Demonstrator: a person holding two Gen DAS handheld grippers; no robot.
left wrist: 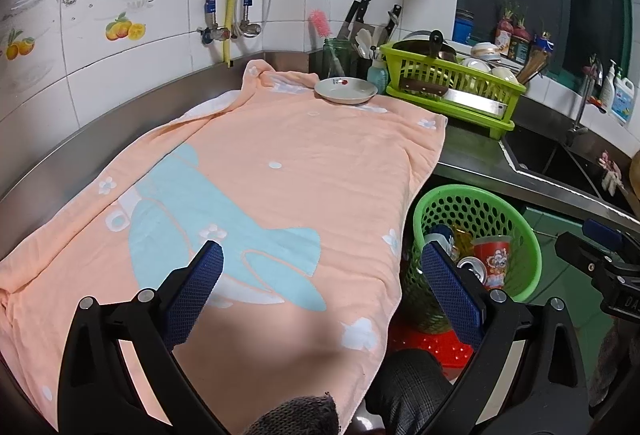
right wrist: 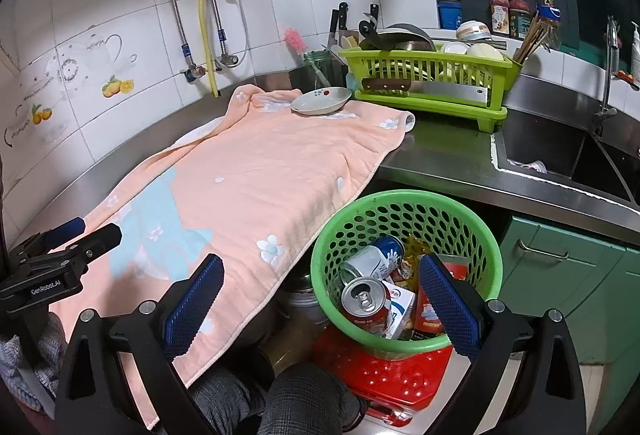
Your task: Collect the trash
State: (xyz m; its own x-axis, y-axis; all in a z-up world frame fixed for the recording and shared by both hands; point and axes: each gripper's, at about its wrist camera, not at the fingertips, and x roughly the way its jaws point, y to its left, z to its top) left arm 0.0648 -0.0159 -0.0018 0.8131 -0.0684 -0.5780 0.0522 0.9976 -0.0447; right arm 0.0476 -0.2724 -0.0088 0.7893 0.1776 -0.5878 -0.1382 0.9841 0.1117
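Note:
A green perforated trash basket (right wrist: 404, 203) stands on a red stool (right wrist: 400, 371) beside the counter. Inside lie a red can (right wrist: 366, 301), a blue-and-white can (right wrist: 372, 257), a white carton (right wrist: 400, 309) and a red printed cup (left wrist: 494, 255). My right gripper (right wrist: 320, 259) hangs open over the basket's near rim, nothing between its blue pads. My left gripper (left wrist: 320, 247) is open and empty above the peach towel (left wrist: 280, 175), left of the basket (left wrist: 516, 219). Each gripper shows at the edge of the other's view: right gripper (left wrist: 584, 235), left gripper (right wrist: 86, 233).
A small plate (left wrist: 346, 91) rests on the towel's far end. Behind it a green dish rack (left wrist: 452, 83) holds bowls and a cleaver, with a knife block and a jar alongside. The steel sink (right wrist: 560, 151) lies to the right, green cabinets below. A person's knee (right wrist: 304, 395) is below.

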